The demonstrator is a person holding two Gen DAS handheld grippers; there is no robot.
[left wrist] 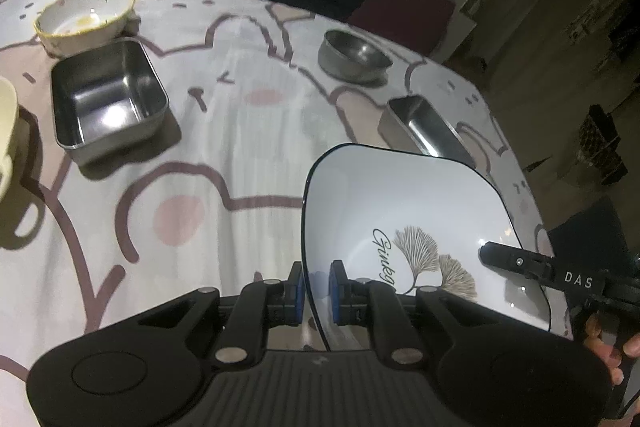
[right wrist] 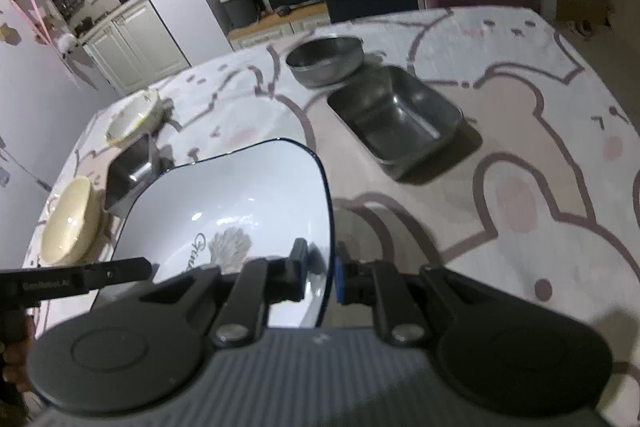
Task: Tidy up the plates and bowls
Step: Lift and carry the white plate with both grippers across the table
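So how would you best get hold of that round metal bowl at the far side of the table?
Grip the round metal bowl by its rim, one finger inside and one outside, coming down from above. It sits upright and open, its thin wall fits between narrow fingers, and the body looks too wide to span. The side away from the rectangular metal tray leaves more room.

Left gripper [left wrist: 314, 293] tilted downward, blue pads clamped on plate [left wrist: 404, 227] rim at its 9 o'clock edge. Right gripper [right wrist: 322, 277] tilted down too, pinching the opposite rim at 3 o'clock. Fingers [left wrist: 604, 347] wrap right handle.
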